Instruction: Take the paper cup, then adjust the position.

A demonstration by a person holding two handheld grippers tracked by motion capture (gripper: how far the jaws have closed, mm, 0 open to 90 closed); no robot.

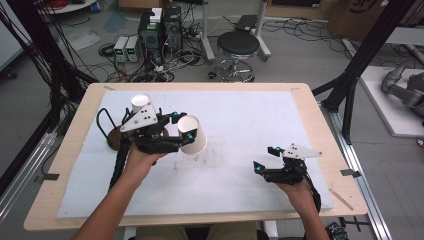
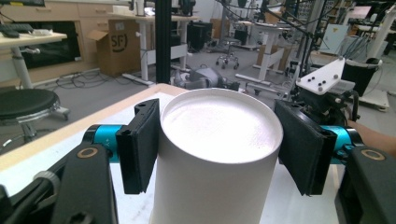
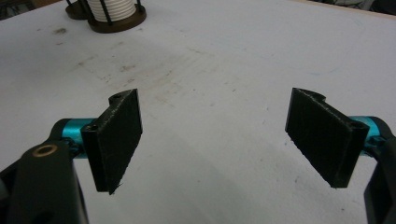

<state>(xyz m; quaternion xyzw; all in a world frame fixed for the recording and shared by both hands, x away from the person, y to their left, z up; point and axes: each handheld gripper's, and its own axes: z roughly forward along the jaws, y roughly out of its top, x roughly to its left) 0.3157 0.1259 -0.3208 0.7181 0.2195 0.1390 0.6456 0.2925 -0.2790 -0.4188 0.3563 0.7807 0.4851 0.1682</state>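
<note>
high view, cup: a white paper cup [image 1: 191, 133] sits between the jaws of the left hand-held gripper [image 1: 179, 131], over the left half of the white-covered tabletop [image 1: 240, 125]; whether its foot rests on the cover I cannot tell.
high view, stack: a second white cup [image 1: 140, 102] stands in a dark wire holder [image 1: 114, 135] just behind the left hand [image 1: 142, 157].
high view, right side: the right hand-held gripper [image 1: 266, 161] lies low near the tabletop's right front, well apart from the cup, jaws spread.
left gripper view, grip: both black pads touch the cup wall just under the flat white top [image 2: 219, 126], one on each side, pinching it.
left gripper view, handling: judged light, thin-walled and easily crushed; the smooth paper may slip, so a gentle squeeze on opposite sides near the stiffer end seems best.
right gripper view, jaws: the two pads [image 3: 116, 135] stand wide apart with nothing between them, bare tabletop beneath.
right gripper view, background: ribbed white cups in the dark holder [image 3: 116, 14] at the far left.
</note>
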